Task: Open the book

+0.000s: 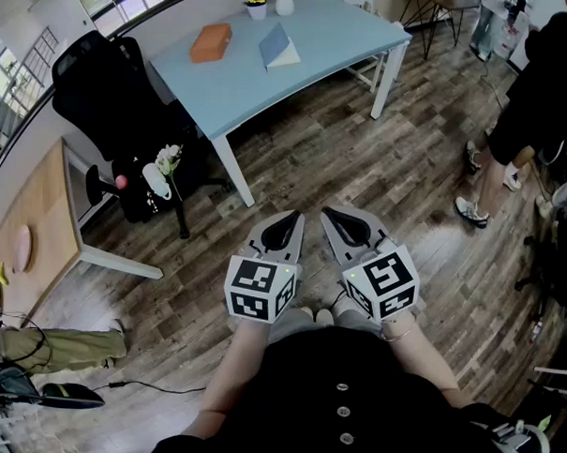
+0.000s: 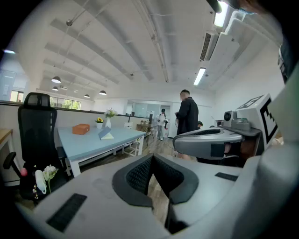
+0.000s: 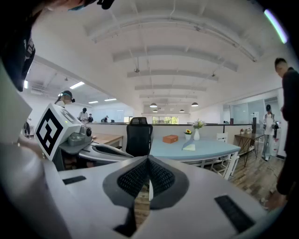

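While both grippers hang over the wood floor well short of the worktop (image 1: 233, 87), the book (image 1: 277, 47) lies on it, apart from both of them. The worktop is light blue with white legs. The book sits toward the worktop's far side, about mid-length. It has a blue cover and pale pages showing along one edge. The cover slants up off the pages, so the book looks partly ajar, tent-like; how far it is open is too small to tell. No title or print is readable.

The left hand-held gripper (image 1: 289, 221) is clenched, jaw tips meeting with nothing between them. The right hand-held gripper (image 1: 338, 219) is also clenched and empty. They are side by side, tips aimed toward the worktop, each with a marker cube at the back.

Also on the worktop are an orange box (image 1: 211, 42) toward its left end, and a small sunflower pot (image 1: 255, 4) and a white vase (image 1: 285, 1) at its far edge. A black office chair (image 1: 107, 77) stands just beside the worktop's left end. A person in black (image 1: 543, 82) stands well off the worktop's right end.
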Motion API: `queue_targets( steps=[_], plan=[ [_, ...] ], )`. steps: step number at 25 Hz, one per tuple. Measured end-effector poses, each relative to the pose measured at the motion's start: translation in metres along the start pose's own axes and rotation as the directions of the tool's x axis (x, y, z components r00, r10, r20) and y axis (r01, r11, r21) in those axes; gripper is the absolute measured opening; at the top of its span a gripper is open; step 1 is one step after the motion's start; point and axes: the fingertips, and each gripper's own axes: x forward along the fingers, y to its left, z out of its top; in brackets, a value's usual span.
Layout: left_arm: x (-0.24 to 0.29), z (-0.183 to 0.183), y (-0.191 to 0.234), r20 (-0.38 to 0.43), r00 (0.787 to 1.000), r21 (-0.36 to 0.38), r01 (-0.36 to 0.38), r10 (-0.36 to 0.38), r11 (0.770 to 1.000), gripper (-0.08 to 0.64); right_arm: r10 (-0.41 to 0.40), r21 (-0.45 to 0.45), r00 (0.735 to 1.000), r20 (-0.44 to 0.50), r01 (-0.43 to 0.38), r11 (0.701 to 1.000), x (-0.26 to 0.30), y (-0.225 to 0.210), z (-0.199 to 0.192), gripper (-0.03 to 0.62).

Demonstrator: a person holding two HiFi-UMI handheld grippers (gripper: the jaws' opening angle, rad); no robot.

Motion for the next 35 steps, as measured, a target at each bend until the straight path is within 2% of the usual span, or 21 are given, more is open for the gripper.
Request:
queue_targets(
  steps=[5,12,18,24,30,32,35],
  plan=[
    [0.004,-0.006,0.0,-0.034,0.999,-0.004,-0.008,0.008,1.0,0.012,-0.001,0.028,1.0,-0.02,0.001,1.0,-0.004,-0.005,-0.006,0.001],
    [0.004,-0.011,-0.009,-0.071,0.997,0.01,0.027,-0.026,1.0,0.012,0.002,-0.001,0.999,-0.035,-0.003,1.0,-0.004,-0.003,-0.009,0.001],
    [0.003,-0.004,-0.016,-0.024,0.999,-0.017,0.044,-0.045,0.999,0.014,0.025,0.019,0.999,-0.036,-0.024,1.0,-0.005,0.001,-0.016,0.002],
    [0.004,0.003,-0.01,0.014,1.0,-0.027,-0.014,0.014,1.0,0.015,0.023,0.031,0.999,-0.032,-0.022,0.999,-0.01,-0.008,-0.018,0.002],
    [0.015,0.005,-0.018,0.004,1.0,-0.015,-0.016,0.016,1.0,0.021,0.016,0.053,1.0,-0.024,-0.015,0.999,-0.018,-0.024,-0.022,0.002],
    [0.018,0.004,-0.021,0.004,1.0,-0.025,-0.014,0.014,1.0,0.078,0.017,0.058,1.0,-0.017,-0.016,0.998,-0.019,-0.03,-0.022,0.002],
    [0.02,-0.003,-0.024,-0.007,1.0,-0.033,-0.024,0.023,0.999,0.08,0.016,0.072,1.0,-0.009,-0.015,0.997,-0.023,-0.035,-0.027,0.002]
  ],
)
